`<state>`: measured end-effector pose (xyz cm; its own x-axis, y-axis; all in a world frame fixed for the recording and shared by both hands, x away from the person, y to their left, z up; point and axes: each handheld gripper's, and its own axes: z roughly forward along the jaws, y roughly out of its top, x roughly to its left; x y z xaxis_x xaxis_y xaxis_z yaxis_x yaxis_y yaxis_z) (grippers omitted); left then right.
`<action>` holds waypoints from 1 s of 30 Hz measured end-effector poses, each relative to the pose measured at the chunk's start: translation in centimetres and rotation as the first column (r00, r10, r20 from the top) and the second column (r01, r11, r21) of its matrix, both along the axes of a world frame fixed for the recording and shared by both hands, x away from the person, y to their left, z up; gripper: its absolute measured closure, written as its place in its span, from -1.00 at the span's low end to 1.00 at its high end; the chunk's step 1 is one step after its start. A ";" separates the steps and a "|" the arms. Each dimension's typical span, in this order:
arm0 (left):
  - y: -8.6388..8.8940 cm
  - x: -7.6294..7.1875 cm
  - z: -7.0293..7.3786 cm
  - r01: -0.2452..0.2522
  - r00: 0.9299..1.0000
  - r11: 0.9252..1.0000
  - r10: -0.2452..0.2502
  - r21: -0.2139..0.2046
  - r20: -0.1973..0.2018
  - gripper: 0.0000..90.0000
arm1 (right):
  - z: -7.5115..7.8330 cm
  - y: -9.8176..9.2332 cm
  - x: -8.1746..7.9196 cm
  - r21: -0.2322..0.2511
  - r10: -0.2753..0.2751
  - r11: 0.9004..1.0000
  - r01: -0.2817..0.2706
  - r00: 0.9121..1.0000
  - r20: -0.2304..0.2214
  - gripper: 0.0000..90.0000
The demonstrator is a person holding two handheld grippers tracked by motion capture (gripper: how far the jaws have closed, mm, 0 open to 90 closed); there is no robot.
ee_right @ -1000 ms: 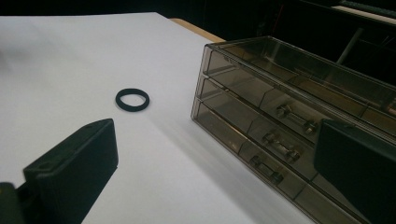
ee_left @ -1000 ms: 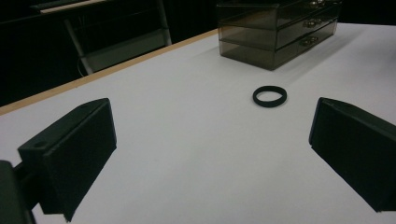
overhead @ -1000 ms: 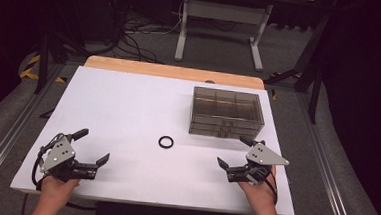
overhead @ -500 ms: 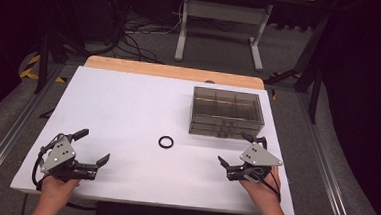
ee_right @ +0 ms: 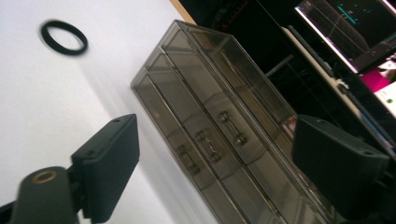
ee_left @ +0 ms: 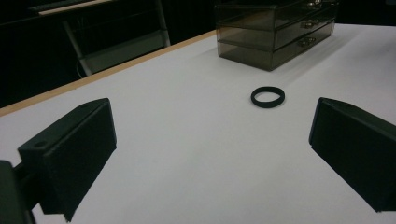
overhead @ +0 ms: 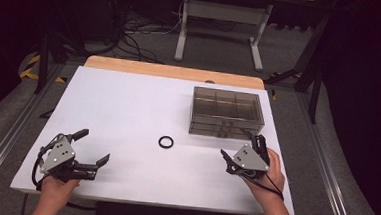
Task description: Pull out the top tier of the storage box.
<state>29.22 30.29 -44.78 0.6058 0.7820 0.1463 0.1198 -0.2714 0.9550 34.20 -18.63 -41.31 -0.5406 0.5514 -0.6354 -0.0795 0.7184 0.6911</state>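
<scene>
A small black ring (overhead: 165, 142) lies flat near the middle of the white table (overhead: 128, 108). It also appears in the left gripper view as the ring (ee_left: 267, 96) and in the right gripper view as the ring (ee_right: 64, 37). A smoky clear drawer box (overhead: 227, 112) stands at the far right, its three handled drawers (ee_right: 210, 140) facing the person. My left gripper (overhead: 93, 145) rests open at the near left, pointing at the ring from well short of it. My right gripper (overhead: 238, 145) is open just before the box front. Its jaws have just been closing a little, with nothing between them.
A wooden strip (overhead: 175, 71) borders the table's far edge. Beyond it stand a white metal frame (overhead: 218, 34) and floor cables (overhead: 133, 34). Grey rails (overhead: 320, 160) run along both sides. A lit monitor (ee_right: 355, 28) sits behind the box.
My right gripper has shifted slightly left and turned toward the drawer box, and its jaws stand a bit narrower. The left gripper and the ring have not moved.
</scene>
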 end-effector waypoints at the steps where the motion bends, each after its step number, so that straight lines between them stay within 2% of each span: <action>1: -0.1 0.0 0.0 0.005 1.000 1.000 -0.005 -0.009 -0.008 -0.97 | -0.1 0.1 0.0 -0.008 -0.007 1.000 0.007 1.000 0.007 -0.61; 9: -0.1 0.0 -0.1 0.005 1.000 1.000 -0.005 -0.008 -0.006 -0.97 | -0.2 0.4 -0.1 -0.095 -0.037 0.994 0.046 0.995 0.089 -0.50; 17: -0.1 0.0 0.0 0.010 1.000 1.000 -0.010 -0.003 -0.005 -0.97 | -0.5 0.8 -0.1 -0.172 -0.057 0.982 0.082 0.987 0.150 -0.39; 21: -0.1 0.0 0.0 0.009 1.000 1.000 -0.009 -0.003 -0.004 -0.96 | -0.6 1.0 -0.1 -0.211 -0.069 0.972 0.105 0.982 0.173 -0.35; 22: -0.1 0.0 0.0 0.009 1.000 1.000 -0.009 -0.003 -0.005 -0.97 | -0.6 1.1 0.0 -0.233 -0.062 0.967 0.105 0.981 0.184 -0.34; 23: -0.1 0.0 0.0 0.009 1.000 1.000 -0.009 -0.003 -0.005 -0.96 | -0.7 1.2 0.0 -0.230 -0.072 0.966 0.117 0.978 0.195 -0.34; 25: -0.1 0.0 0.0 0.010 1.000 1.000 -0.010 -0.003 -0.005 -0.97 | -0.7 1.2 -0.1 -0.266 -0.075 0.955 0.134 0.972 0.221 -0.31; 28: -0.1 0.0 0.0 0.009 1.000 1.000 -0.009 -0.003 -0.005 -0.96 | -0.8 1.2 0.0 -0.285 -0.082 0.946 0.154 0.965 0.250 -0.29; 29: -0.1 0.0 0.0 0.009 1.000 1.000 -0.009 -0.003 -0.005 -0.96 | -0.9 1.2 0.0 -0.297 -0.076 0.943 0.151 0.966 0.247 -0.28; 30: -0.1 0.0 0.0 0.010 1.000 1.000 -0.010 -0.002 -0.005 -0.97 | -0.9 1.2 0.1 -0.303 -0.079 0.940 0.158 0.963 0.257 -0.27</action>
